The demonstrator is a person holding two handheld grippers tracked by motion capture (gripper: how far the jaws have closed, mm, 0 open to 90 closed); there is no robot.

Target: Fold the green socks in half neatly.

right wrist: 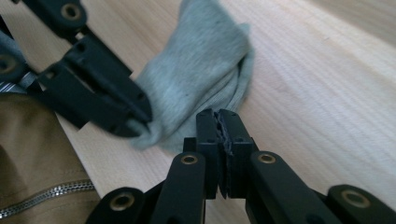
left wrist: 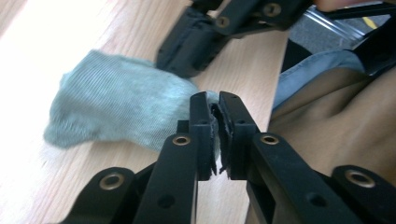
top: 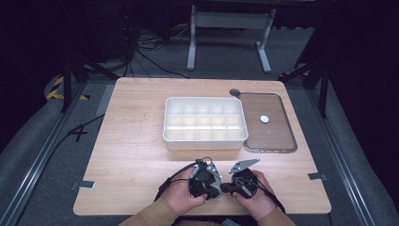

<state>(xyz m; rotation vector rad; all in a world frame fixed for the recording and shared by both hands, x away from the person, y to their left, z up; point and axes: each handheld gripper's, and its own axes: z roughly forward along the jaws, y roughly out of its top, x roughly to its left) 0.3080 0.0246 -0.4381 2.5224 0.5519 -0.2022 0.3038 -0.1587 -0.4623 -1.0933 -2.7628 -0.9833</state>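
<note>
While both grippers [top: 225, 181] pinch a grey sock [left wrist: 116, 100], the wooden table [top: 131, 141] stands on dark floor.

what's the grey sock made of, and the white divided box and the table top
Sock: looks like a soft knit, perhaps cotton blend; fine ribbing shows and it lies limp and creased. White divided box: likely moulded plastic, smooth and slightly glossy with thin walls. Table top: pale wood or wood-look laminate; grain lines run along it, matte with some glare.
</note>
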